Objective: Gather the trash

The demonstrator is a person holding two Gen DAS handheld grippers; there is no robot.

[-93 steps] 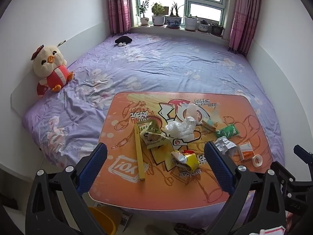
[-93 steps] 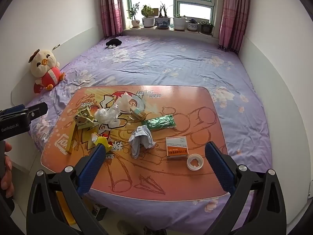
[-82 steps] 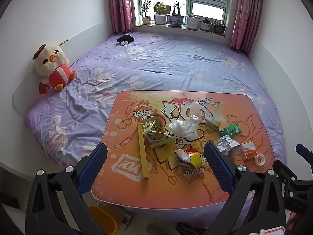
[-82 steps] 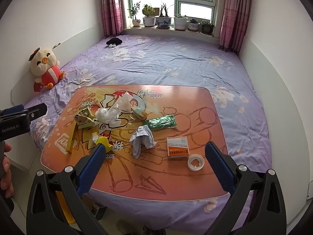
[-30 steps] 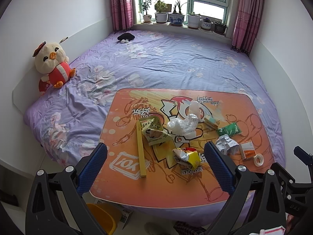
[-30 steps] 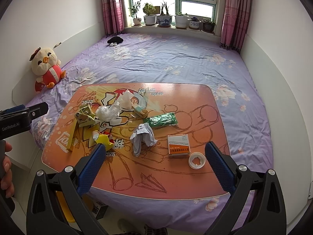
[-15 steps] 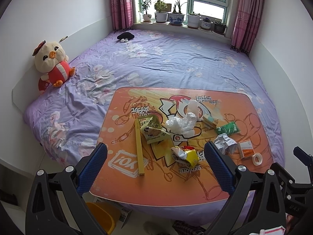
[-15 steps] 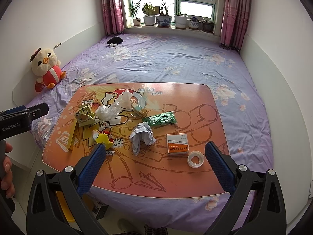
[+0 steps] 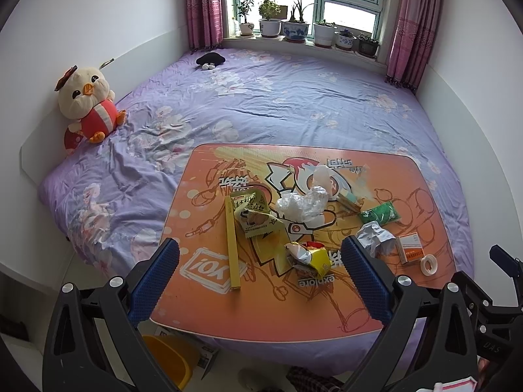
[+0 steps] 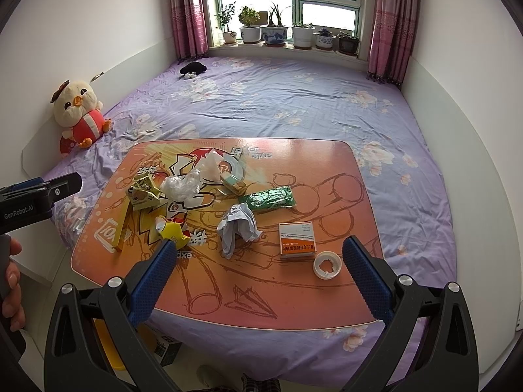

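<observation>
Both the left gripper (image 9: 260, 276) and right gripper (image 10: 258, 276) hang released above the near edge of the orange bench (image 10: 294, 297). Trash lies on the bench: a crumpled tissue (image 10: 238, 225) centrally, a yellow wrapper (image 10: 171, 230) left of it, and what looks like a tape roll (image 10: 327, 264) to the right.

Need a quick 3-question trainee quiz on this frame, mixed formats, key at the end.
1. True or false: the left gripper and the right gripper are both open and hold nothing.
2. What lies nearest the tape roll on the orange table? A) orange-and-white box B) green packet C) long yellow box
3. Fill in: the crumpled yellow wrapper lies in front of the ____ gripper.

Key: 1 true; 2 A; 3 left.
</observation>
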